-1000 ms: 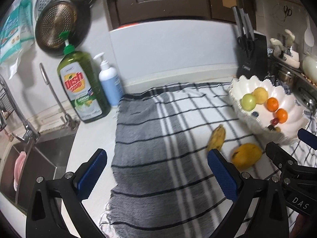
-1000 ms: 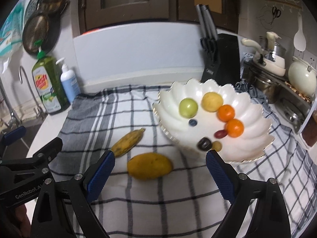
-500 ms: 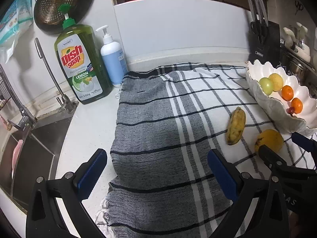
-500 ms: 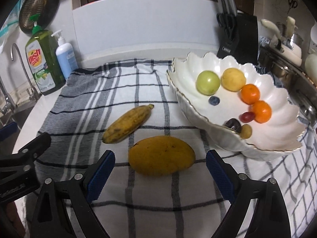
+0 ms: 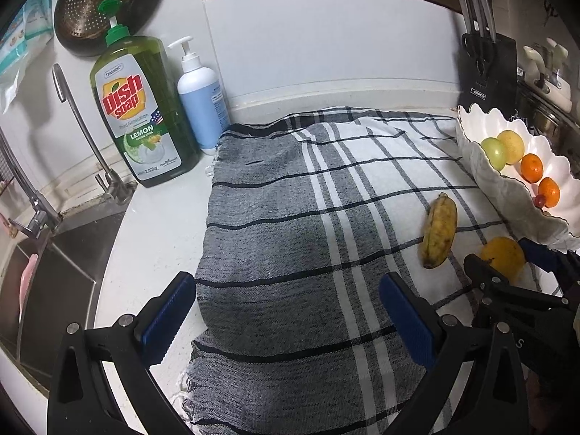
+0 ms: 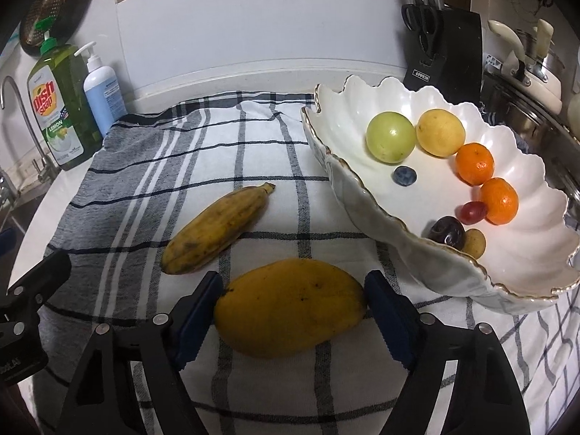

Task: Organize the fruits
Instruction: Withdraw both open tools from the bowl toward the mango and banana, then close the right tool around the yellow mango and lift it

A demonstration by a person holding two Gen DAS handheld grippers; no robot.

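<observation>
A yellow mango (image 6: 290, 308) lies on the checked towel (image 6: 253, 145), in front of a spotted banana (image 6: 217, 230). My right gripper (image 6: 290, 290) straddles the mango lengthwise. Its jaws are closing and the blue pads (image 6: 197, 308) stand right at the mango's two ends, with no clear squeeze. To the right, a white scalloped bowl (image 6: 362, 195) holds a green fruit, a yellow fruit, two oranges and several small fruits. My left gripper (image 5: 286, 301) hangs open over the towel's grey part with nothing between its fingers. From there the banana (image 5: 438, 230), mango (image 5: 504, 255) and bowl (image 5: 489, 181) lie to the right.
A green dish soap bottle (image 5: 137, 116) and a white pump bottle (image 5: 201, 105) stand at the back left beside the faucet (image 5: 83, 134) and sink (image 5: 54, 272). A black knife block (image 5: 487, 69) stands behind the bowl. Pots and kettles crowd the far right (image 6: 536, 72).
Both grippers have come down toward the counter. The right one has moved in on the mango and narrowed its jaws around it. The left gripper stays open.
</observation>
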